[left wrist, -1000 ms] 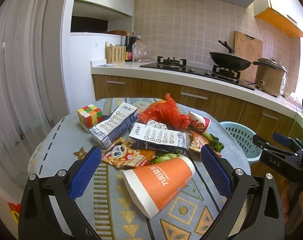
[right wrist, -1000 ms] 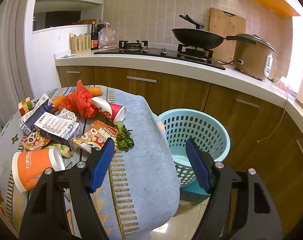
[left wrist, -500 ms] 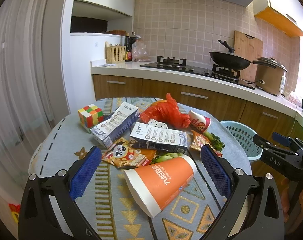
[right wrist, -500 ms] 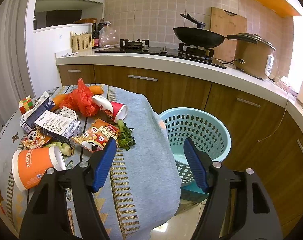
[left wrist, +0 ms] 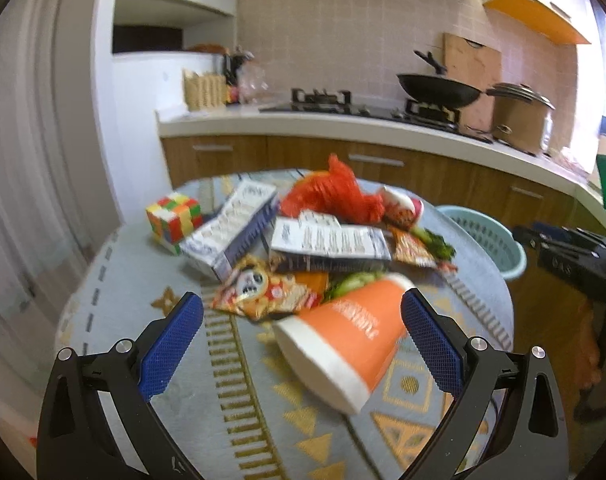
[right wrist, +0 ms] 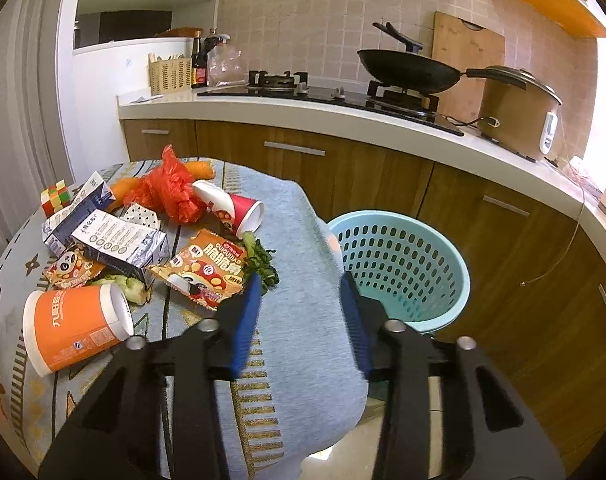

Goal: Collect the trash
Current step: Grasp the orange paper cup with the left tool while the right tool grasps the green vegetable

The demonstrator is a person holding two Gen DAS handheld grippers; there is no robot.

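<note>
Trash lies on a round table with a patterned cloth (left wrist: pixel 239 400). An orange paper cup (left wrist: pixel 343 336) lies on its side between the open jaws of my left gripper (left wrist: pixel 299 320); it also shows in the right wrist view (right wrist: pixel 73 328). Behind it lie a panda snack packet (left wrist: pixel 259 288), two milk cartons (left wrist: pixel 331 242) (left wrist: pixel 235 232), a red plastic bag (left wrist: pixel 335 196), a red paper cup (right wrist: pixel 233 210), an orange snack packet (right wrist: pixel 207 266) and greens (right wrist: pixel 263 260). My right gripper (right wrist: pixel 299 292) is open and empty, above the table's right edge.
A light blue laundry-style basket (right wrist: pixel 403 264) stands on the floor right of the table, against wooden cabinets. A Rubik's cube (left wrist: pixel 173 218) sits at the table's far left. Carrots (right wrist: pixel 199 170) lie behind the red bag. A counter with stove, wok and rice cooker runs behind.
My left gripper has moved, blurring its view; the orange cup sits further right between its jaws. My right gripper's jaws have narrowed and it has shifted a little toward the table.
</note>
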